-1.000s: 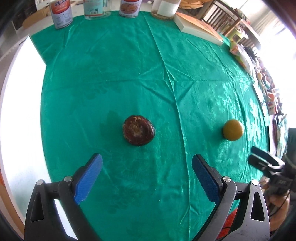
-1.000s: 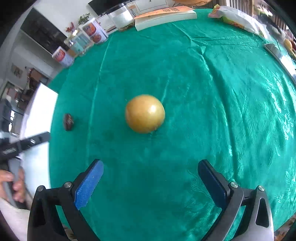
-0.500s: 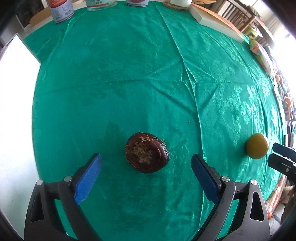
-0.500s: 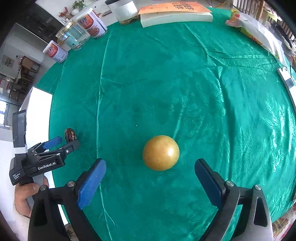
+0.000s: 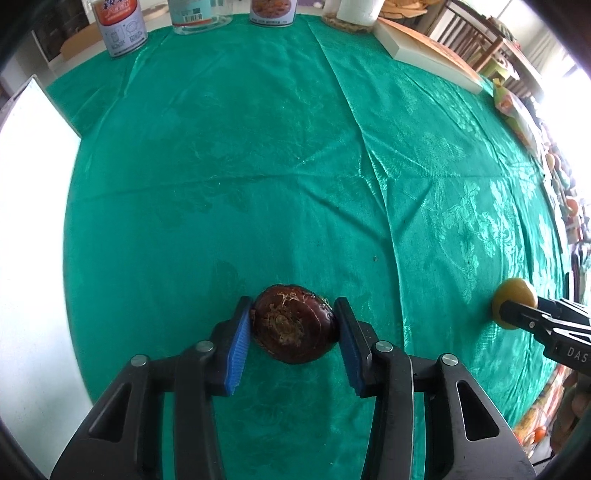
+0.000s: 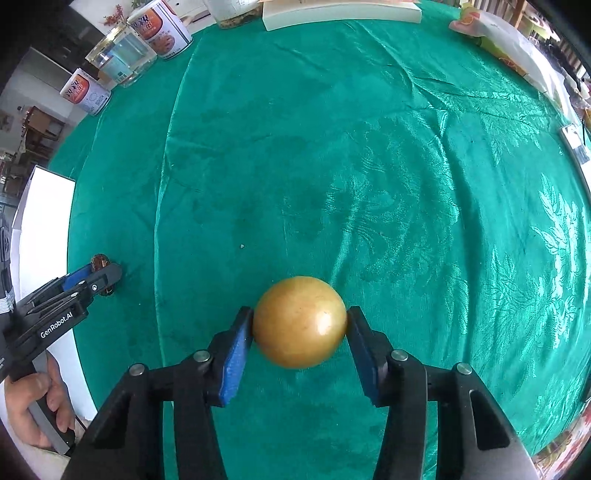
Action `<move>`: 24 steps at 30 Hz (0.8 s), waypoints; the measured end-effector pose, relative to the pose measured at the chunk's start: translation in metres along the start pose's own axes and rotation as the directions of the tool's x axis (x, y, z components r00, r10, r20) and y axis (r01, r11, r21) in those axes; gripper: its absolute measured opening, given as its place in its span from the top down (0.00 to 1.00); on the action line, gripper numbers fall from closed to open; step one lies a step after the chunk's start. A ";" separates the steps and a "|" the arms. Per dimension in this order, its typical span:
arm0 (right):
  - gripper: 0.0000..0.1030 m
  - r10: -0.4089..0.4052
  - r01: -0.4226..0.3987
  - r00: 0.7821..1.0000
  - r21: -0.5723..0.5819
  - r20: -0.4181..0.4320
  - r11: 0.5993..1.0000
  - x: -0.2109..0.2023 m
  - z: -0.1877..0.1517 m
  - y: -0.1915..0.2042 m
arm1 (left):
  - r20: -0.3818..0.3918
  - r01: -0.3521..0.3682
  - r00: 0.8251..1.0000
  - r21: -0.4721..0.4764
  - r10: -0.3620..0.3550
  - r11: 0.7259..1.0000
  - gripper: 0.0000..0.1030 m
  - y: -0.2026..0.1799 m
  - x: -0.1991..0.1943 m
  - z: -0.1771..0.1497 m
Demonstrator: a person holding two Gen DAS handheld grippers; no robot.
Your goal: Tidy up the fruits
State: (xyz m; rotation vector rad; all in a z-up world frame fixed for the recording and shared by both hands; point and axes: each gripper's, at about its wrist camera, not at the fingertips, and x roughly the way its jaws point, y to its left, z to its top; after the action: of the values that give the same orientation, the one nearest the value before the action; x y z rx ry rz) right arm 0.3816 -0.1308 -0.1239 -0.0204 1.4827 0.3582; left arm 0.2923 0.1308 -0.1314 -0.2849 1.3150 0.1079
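A dark brown, flattish round fruit (image 5: 291, 332) lies on the green tablecloth (image 5: 258, 166) between the blue pads of my left gripper (image 5: 293, 309). Its jaws are closing and both pads touch the fruit's sides. A smooth yellow round fruit (image 6: 299, 332) sits between the blue pads of my right gripper (image 6: 300, 314), whose jaws are also closing, with the pads pressed against it. Both grippers point steeply down at the table. The right wrist view also shows the left gripper (image 6: 98, 273) at far left, held by a hand (image 6: 33, 406).
Two cans (image 5: 122, 26) and a glass jar (image 6: 122, 55) stand along the table's far edge, beside a thick book (image 5: 428, 51). A white board (image 5: 26, 221) covers the left side. Snack packets (image 6: 513, 40) and small items line the right edge.
Both grippers came down over their fruits and closed from wide open until the pads met the brown fruit on the left and the yellow fruit on the right.
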 end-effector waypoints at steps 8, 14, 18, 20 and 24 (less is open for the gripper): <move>0.51 0.122 -0.110 0.983 -0.096 0.138 0.989 -0.096 -0.017 0.049 | 0.208 0.221 0.954 0.010 -0.218 0.975 0.57 -0.001 -0.140 -0.021; 0.51 0.325 -0.255 0.928 -0.324 0.184 0.911 -0.175 -0.054 0.168 | 0.394 0.293 0.867 0.090 -0.304 0.952 0.56 0.049 -0.277 -0.086; 0.51 0.423 -0.332 0.900 -0.468 0.101 0.819 -0.179 -0.091 0.256 | 0.451 0.210 0.868 0.050 -0.210 0.976 0.56 0.111 -0.315 -0.131; 0.51 0.445 -0.362 0.894 -0.521 0.039 0.773 -0.166 -0.108 0.299 | 0.438 0.160 0.888 -0.005 -0.142 0.987 0.56 0.146 -0.310 -0.148; 0.51 0.411 -0.387 0.905 -0.608 -0.107 0.693 -0.115 -0.146 0.371 | 0.339 0.065 0.941 -0.172 -0.003 0.983 0.56 0.220 -0.255 -0.172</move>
State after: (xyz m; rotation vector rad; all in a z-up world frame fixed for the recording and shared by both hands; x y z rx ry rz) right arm 0.1431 0.1611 0.0497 -0.2184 1.2625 1.1982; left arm 0.0143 0.3170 0.0438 -0.4248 0.9584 0.2378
